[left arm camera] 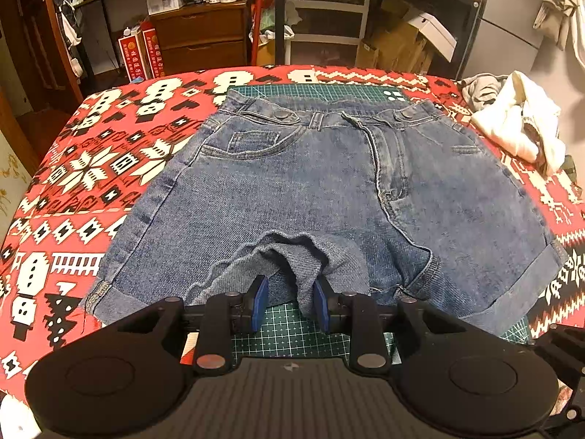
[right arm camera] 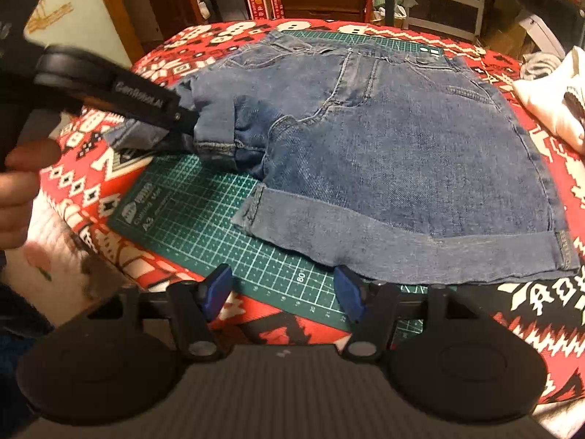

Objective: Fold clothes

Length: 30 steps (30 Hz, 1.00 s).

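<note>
1. A pair of blue acid-wash denim shorts with rolled cuffs lies front side up on a green gridded cutting mat, waistband at the far edge and leg openings toward the cameras.
2. In the left wrist view, the hem of one leg is bunched up and lifted, showing its paler inner face, with a fold of denim hanging between the blue pads.
3. The left gripper has its two blue-padded fingers spread partly apart on either side of that raised fold; whether the pads actually pinch the cloth cannot be told.
4. Seen from the right wrist, the same gripper reaches in from the left with its black tip pressed into the bunched cuff, and a hand holds its handle.
5. The right gripper sits with its jaws wide apart and nothing between them, low over the mat, just short of the near rolled cuff.
6. The mat rests on a red tablecloth with white and black knit-style patterns.
7. A crumpled cream-white garment lies on the cloth to the right of the shorts, apart from them.
</note>
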Motion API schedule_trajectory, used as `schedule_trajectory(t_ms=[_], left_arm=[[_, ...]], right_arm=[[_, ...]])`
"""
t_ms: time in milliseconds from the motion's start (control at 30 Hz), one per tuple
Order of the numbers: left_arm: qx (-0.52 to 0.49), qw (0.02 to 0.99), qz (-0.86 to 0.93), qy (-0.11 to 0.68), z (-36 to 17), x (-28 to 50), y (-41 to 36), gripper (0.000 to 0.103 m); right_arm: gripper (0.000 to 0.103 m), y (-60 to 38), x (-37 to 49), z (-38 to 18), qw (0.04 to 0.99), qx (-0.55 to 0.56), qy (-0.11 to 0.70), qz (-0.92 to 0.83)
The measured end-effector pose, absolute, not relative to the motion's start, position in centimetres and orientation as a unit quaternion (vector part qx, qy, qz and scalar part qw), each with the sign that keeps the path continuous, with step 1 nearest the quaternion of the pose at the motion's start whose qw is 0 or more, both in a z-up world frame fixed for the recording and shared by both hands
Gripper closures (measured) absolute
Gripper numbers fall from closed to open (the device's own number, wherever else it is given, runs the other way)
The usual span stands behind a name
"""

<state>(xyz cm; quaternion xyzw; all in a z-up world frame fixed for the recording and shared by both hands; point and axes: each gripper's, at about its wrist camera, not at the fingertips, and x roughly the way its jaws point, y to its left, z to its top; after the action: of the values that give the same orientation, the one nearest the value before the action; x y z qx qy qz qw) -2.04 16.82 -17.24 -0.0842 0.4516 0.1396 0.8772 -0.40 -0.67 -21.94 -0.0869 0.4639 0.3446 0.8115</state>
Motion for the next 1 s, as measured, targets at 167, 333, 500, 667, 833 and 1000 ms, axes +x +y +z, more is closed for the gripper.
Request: schedule_trajectory(t_ms=[167,333,500,667,833,1000], left_arm=[[-0.086,0.876,0.14,0.453,-17.1,-2.3,16.8,0.076],[-0.08,0.872,0.139,0.462,-17.5,-3.1,16.4,0.076],[-0.081,0.87,0.132,0.468,-18.0,-4.6,15.8,0.076],[-0.069,0.872,0.124,0.469,-18.1,-5.7,15.0,0.076],[-0.071,0.869,0.123,0.474,-18.5,-5.8,14.9,0.076],[-0.076,0.864,0.125,0.482,-19.0,-5.9,15.1,0.076]], right_arm=[[0.048,-1.2,0.4,-21.2,0.835,-0.062,0.44,0.325],[0.047,-2.1,2.0,-19.9,0.865,-0.047,0.412,0.283],[0.049,-2.4,2.7,-19.3,0.864,-0.045,0.418,0.278],[0.049,-2.5,0.6,-19.3,0.836,-0.03,0.442,0.324],[0.059,-1.3,0.4,-21.6,0.806,-0.044,0.483,0.339],[0.062,-0.4,0.6,-21.8,0.824,-0.063,0.457,0.328]])
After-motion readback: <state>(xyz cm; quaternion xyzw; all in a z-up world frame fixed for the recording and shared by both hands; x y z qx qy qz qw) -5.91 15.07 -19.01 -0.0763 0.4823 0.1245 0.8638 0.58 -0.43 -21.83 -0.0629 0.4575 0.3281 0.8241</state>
